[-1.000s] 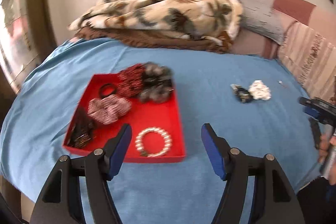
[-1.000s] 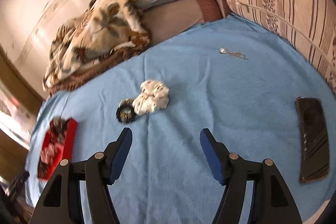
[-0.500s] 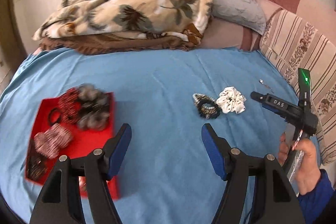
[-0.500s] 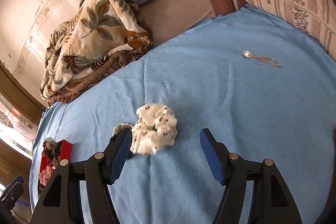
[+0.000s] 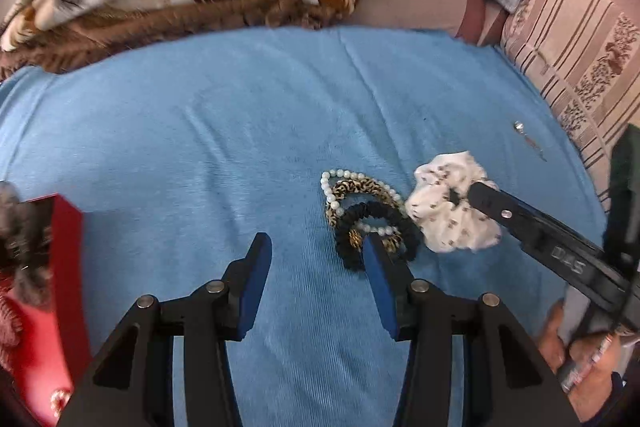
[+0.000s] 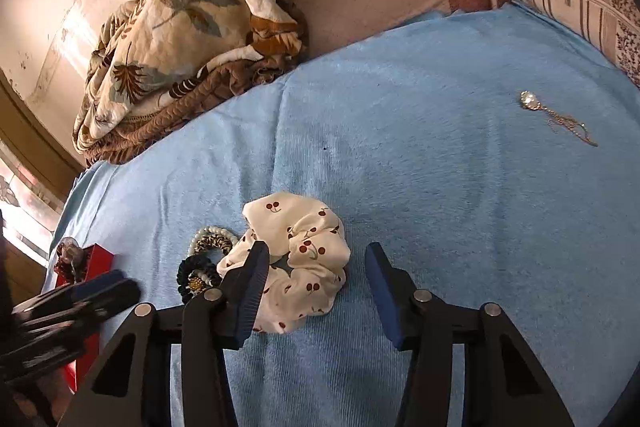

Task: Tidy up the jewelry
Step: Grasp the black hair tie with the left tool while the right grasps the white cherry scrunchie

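Left gripper (image 5: 316,247): blue-padded fingers spread wide, holding nothing; the right fingertip overlaps the tangle of pearl, leopard-print and black hair bands (image 5: 366,215) at frame centre, contact uncertain.

Right gripper (image 6: 314,257): fingers wide apart, nothing held. The white cherry-print fabric scrunchie (image 6: 302,259) lies on the light blue bedspread (image 6: 420,167), lower centre of the right view, partly between the fingers; the left finger's tip sits over its hole.

Silver pendant on a thin chain (image 6: 554,115): right side of frame, well apart.

Red tray (image 5: 66,267): left edge of the left view, holding other scrunchies.
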### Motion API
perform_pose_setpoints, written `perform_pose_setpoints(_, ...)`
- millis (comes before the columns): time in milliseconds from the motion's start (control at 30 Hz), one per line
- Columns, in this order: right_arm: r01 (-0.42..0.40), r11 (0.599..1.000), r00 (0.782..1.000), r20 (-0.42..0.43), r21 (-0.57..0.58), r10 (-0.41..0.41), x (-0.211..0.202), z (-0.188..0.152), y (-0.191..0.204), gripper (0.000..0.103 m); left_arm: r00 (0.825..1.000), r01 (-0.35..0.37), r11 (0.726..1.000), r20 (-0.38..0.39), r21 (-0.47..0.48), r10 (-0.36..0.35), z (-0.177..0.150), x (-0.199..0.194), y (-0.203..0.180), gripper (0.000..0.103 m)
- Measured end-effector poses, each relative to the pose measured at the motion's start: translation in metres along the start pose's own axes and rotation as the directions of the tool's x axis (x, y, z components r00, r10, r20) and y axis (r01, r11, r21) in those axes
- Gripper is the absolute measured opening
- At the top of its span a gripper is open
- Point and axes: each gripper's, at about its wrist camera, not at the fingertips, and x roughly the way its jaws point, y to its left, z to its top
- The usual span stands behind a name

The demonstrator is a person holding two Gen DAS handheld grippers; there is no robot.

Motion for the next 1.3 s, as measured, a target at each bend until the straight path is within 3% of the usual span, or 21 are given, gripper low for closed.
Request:
perform_pose_setpoints(200,-0.011,1.000,1.000,-0.010,0.002,0.011,0.007,0.000,-0.001,0.052,0.998,0.047,0.999,-0.028,-0.010,-0.047,0.005,0.024,0.004,0.047)
perform_pose_setpoints(267,-0.012,1.000,1.000,-0.013,0.007,0.012,0.008,0.000,-0.002,0.047,0.997,0.064,0.998,-0.038,-0.010,-0.064,0.006,0.028,0.002,0.047)
perform_pose_setpoints(333,-0.011,1.000,1.000,-0.019,0.013,0.011,0.010,-0.001,-0.003,0.043,0.997,0.063,0.998,-0.039,-0.005,-0.063,0.006,0.030,-0.002,0.036)
perform_pose_setpoints(400,-0.023,1.000,0.999,-0.031,0.018,0.024,0.012,-0.001,-0.004,0.029,0.995,0.089,0.996,-0.053,-0.006,-0.089,0.005,0.029,-0.005,0.010)
perform_pose_setpoints(467,-0.032,0.999,0.999,-0.033,0.019,0.033,0.011,-0.001,-0.003,0.019,0.994,0.090,0.996,-0.057,-0.022,-0.091,0.005,0.024,-0.006,0.008)
perform_pose_setpoints(567,-0.037,0.999,0.999,-0.025,0.011,0.037,0.007,-0.001,-0.002,0.014,0.997,0.068,0.998,-0.032,-0.010,-0.068,0.006,0.008,-0.008,0.008)
perform_pose_setpoints(1000,-0.020,1.000,0.999,0.040,-0.024,0.020,-0.025,-0.003,0.016,0.013,0.994,0.064,0.998,0.085,0.016,-0.065,-0.028,-0.096,0.004,0.008)
perform_pose_setpoints(1300,-0.023,0.999,0.998,0.051,-0.046,0.025,-0.048,-0.026,0.041,0.013,0.986,0.049,0.998,0.160,-0.044,-0.042,-0.074,-0.163,0.061,0.008)
